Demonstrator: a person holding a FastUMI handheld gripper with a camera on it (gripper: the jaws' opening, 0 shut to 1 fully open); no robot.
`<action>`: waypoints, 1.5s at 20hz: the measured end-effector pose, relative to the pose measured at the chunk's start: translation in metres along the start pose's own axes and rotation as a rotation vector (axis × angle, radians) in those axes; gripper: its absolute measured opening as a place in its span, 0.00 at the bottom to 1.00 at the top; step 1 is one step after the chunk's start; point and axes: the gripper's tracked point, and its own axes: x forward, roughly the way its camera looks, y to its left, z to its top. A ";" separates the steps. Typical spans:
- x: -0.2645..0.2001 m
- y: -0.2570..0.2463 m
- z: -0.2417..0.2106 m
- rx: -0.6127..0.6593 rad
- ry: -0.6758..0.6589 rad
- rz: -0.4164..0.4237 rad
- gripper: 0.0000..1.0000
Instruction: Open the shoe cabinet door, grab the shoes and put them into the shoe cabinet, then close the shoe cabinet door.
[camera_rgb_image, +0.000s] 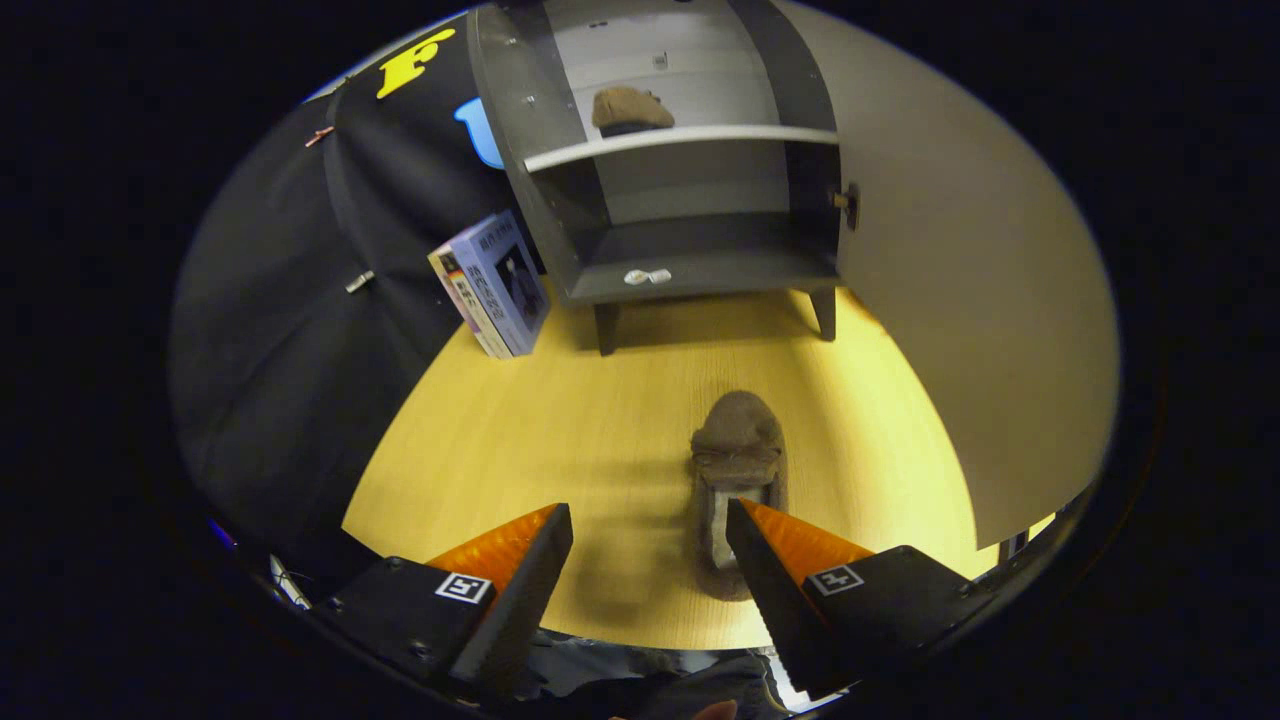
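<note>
Gripper view, fuzzy brown shoe (737, 460) on floor, hand-held gripper (650, 555) spread wide, gripping nothing

slipper (737, 470) heel hidden behind tool (650, 545) finger

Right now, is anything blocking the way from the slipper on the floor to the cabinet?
Nothing visible does. The slipper lies between the open gripper fingers, and bare wooden floor runs from it to the shoe cabinet. Its door is swung open. The box leans off to the side.
</note>
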 end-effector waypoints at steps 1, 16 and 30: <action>0.015 -0.003 -0.008 0.003 0.013 -0.017 0.97; 0.144 -0.056 0.014 0.087 -0.156 -0.221 0.09; -0.052 -0.016 0.193 0.024 -0.411 -0.119 0.09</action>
